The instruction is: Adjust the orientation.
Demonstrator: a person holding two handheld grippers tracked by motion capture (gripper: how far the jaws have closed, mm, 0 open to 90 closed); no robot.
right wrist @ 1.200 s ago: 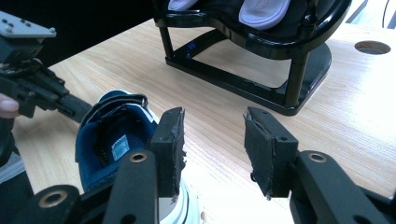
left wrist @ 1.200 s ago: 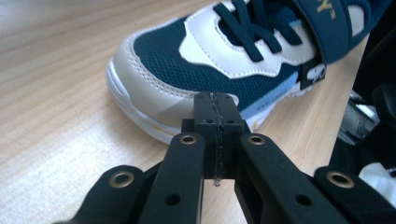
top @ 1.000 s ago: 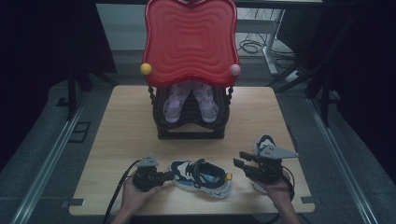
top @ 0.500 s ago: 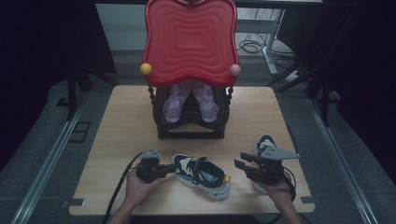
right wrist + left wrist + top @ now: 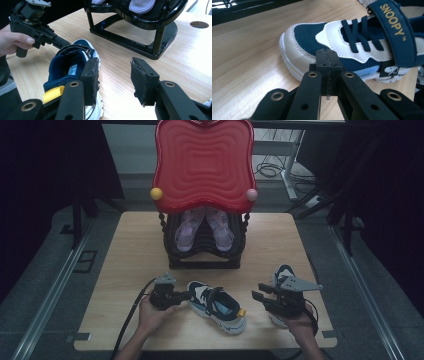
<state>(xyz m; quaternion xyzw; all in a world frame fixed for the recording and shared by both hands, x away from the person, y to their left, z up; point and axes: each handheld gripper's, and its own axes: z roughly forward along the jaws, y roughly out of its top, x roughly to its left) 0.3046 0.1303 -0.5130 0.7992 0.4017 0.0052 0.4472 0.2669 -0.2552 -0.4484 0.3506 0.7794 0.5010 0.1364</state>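
Observation:
A navy and white sneaker (image 5: 218,306) with a "SNOOPY" strap (image 5: 395,32) lies on the wooden table (image 5: 135,250) near the front edge. My left gripper (image 5: 189,296) is shut with nothing between its jaws, and its tips (image 5: 328,62) are against the side of the sneaker's toe. My right gripper (image 5: 258,292) is open to the right of the sneaker's heel (image 5: 71,67), with bare table between its pads (image 5: 140,77). A second sneaker (image 5: 283,271) lies under the right gripper, mostly hidden.
A black shoe rack (image 5: 205,255) with a red wavy top (image 5: 202,165) stands at the middle back of the table. Two lilac shoes (image 5: 189,227) sit on it. A cable hole (image 5: 199,24) is in the tabletop beyond the rack.
My left gripper has slid a little to the right and away from the person, closer to the sneaker's toe. The right gripper has kept still.

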